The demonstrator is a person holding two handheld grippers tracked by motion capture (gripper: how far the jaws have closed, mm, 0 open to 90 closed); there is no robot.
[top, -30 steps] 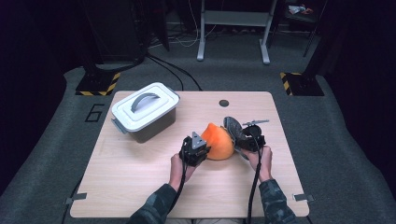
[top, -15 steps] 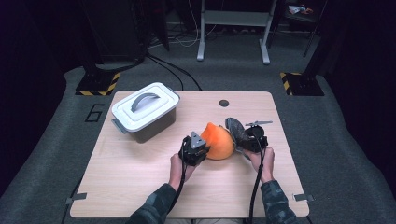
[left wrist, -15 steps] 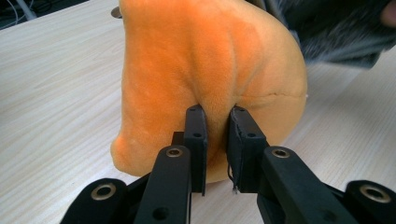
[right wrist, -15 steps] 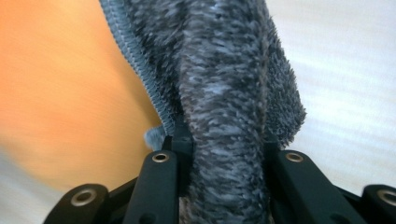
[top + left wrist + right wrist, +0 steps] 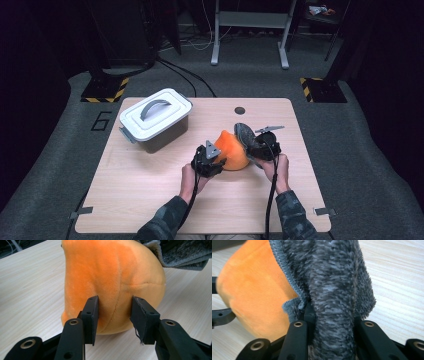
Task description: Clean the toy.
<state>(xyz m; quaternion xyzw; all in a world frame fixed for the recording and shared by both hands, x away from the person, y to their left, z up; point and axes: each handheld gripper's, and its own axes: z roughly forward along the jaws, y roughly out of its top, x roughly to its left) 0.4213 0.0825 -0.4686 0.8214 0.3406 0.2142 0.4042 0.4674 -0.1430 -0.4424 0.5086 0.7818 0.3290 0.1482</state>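
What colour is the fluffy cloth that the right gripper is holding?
The fluffy cloth is dark grey with lighter flecks, shown best in the right gripper view, next to the orange plush toy.

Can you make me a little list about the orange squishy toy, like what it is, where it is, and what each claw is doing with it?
toy: orange plush toy with a grey fuzzy part
where: middle of the wooden table
left claw: jaws pressing the orange side
right claw: jaws shut on the grey fuzzy part
nearby: white box, lid on, at the table's far left
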